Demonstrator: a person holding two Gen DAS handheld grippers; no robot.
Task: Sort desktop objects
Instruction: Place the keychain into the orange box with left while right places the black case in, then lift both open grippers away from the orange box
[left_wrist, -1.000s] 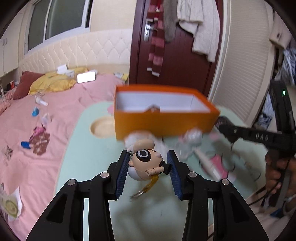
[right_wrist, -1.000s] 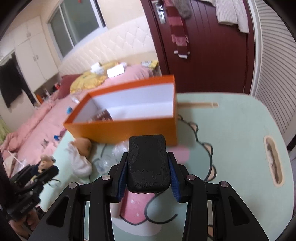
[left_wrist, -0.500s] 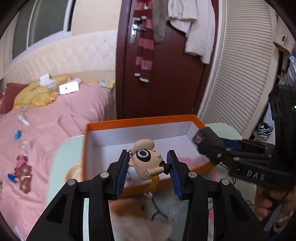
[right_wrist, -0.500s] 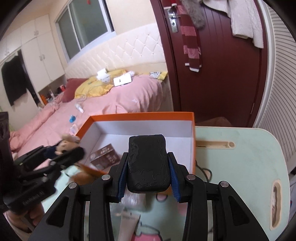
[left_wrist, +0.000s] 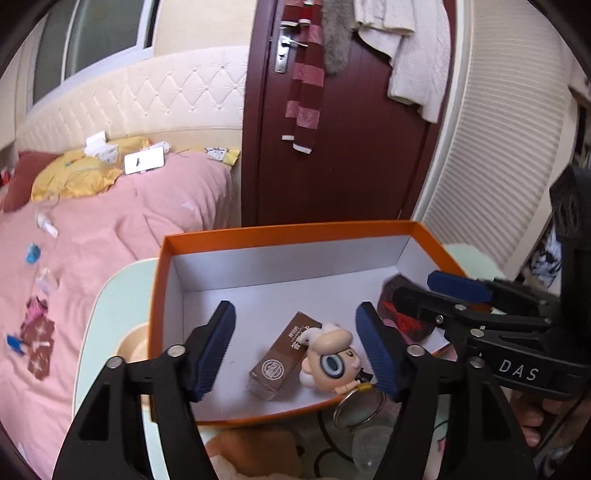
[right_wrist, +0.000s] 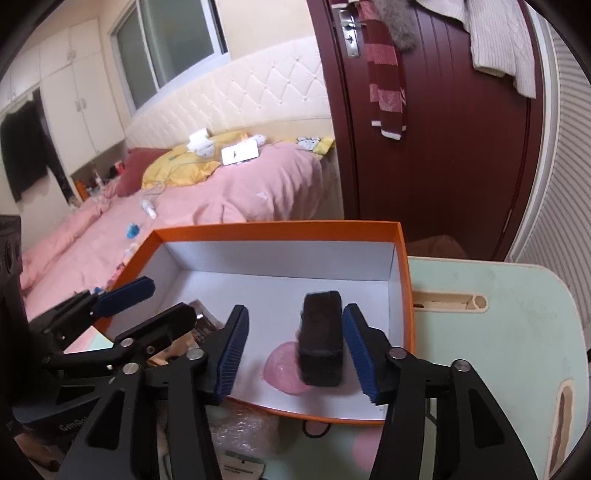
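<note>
1. The orange box (left_wrist: 424, 236), white inside, stands on the pale green table (right_wrist: 491, 325), its far wall toward the bed (left_wrist: 122, 229) and the door (left_wrist: 351, 147); it already holds several of the desktop things
2. The big-headed figurine (left_wrist: 332, 363) lies on its side on the box floor near the front wall, its key ring (left_wrist: 356, 406) hanging out over the front edge; it touches the brown carton (left_wrist: 284, 356), which lies flat just left of it
3. The black case (right_wrist: 321, 338) shows upright and blurred over the right half of the box, toward the front wall; whether it rests on the floor or is mid-fall I cannot tell. A pink round thing (right_wrist: 282, 365) lies on the floor just beside it
4. The left gripper (left_wrist: 295, 350) hangs over the front wall with its claw spread wide, clear of the figurine and gripping nothing
5. The right gripper (right_wrist: 293, 349) hangs over the right front corner, its claw also wide; the case sits between the pads, near the right one, but is not pinched
6. Judged from this, four things lie inside the box
7. Left on the table in front of the box: crinkled clear plastic (right_wrist: 243, 435), a tagged packet (right_wrist: 242, 469), a dark cable (right_wrist: 316, 430) and a brownish soft thing (left_wrist: 255, 448), so the sorting looks partly done
</note>
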